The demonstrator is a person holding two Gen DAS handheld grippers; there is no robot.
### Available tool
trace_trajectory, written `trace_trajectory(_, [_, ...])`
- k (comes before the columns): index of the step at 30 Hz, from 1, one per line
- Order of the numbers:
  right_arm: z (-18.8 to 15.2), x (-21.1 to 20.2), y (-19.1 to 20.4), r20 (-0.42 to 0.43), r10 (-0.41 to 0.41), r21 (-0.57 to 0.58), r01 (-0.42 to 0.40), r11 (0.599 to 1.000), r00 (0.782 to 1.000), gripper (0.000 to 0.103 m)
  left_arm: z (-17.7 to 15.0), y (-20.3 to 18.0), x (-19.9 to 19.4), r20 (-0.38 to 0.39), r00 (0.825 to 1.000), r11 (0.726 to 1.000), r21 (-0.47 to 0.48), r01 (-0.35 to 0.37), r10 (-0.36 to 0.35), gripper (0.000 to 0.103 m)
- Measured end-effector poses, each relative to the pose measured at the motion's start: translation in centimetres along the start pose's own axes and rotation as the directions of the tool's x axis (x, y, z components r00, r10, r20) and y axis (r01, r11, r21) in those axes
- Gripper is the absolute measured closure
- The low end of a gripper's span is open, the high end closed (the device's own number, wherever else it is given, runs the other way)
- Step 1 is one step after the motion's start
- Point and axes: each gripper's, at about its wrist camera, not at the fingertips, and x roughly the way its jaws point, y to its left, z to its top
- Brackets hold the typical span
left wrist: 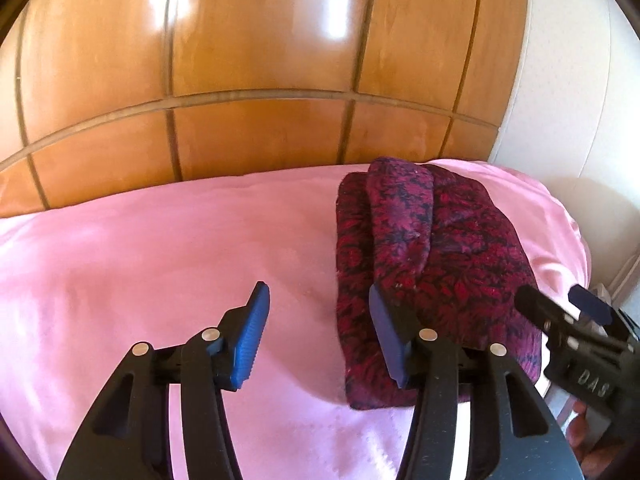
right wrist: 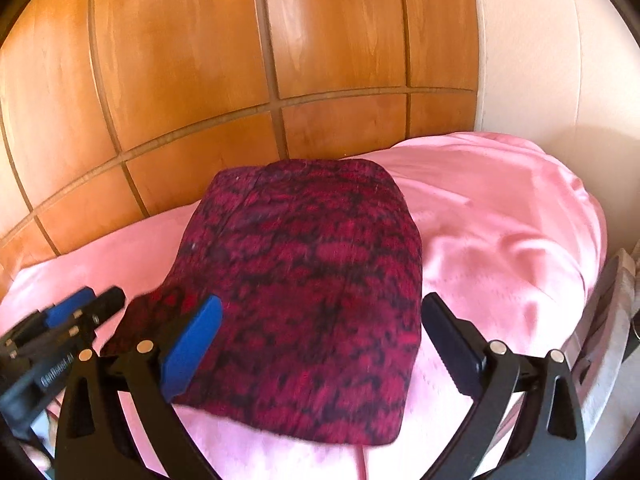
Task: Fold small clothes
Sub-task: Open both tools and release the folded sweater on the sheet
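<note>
Right wrist: right claw point(right wrist: 322, 344) spread empty over folded garment point(right wrist: 312, 280); wooden headboard point(right wrist: 192, 80) behind.

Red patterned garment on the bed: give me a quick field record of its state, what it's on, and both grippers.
garment: red patterned garment, folded into a compact bundle
resting on: pink sheet
behind: wooden panelling
left gripper: jaws open, empty, one finger over the garment's edge
right gripper: jaws wide open, empty, garment lies beyond them
fold status: looks released
</note>
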Motion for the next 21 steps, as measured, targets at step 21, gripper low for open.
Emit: trace_trajectory(21, [-4.4, -5.5, 0.7, 0.035, -0.128, 0.048, 0.126, 0.991, 0.991, 0.002, -3.9, 0.7, -6.9, 0.136, 0.986, 0.996, -0.003, -0.094, 0.093, 0.014])
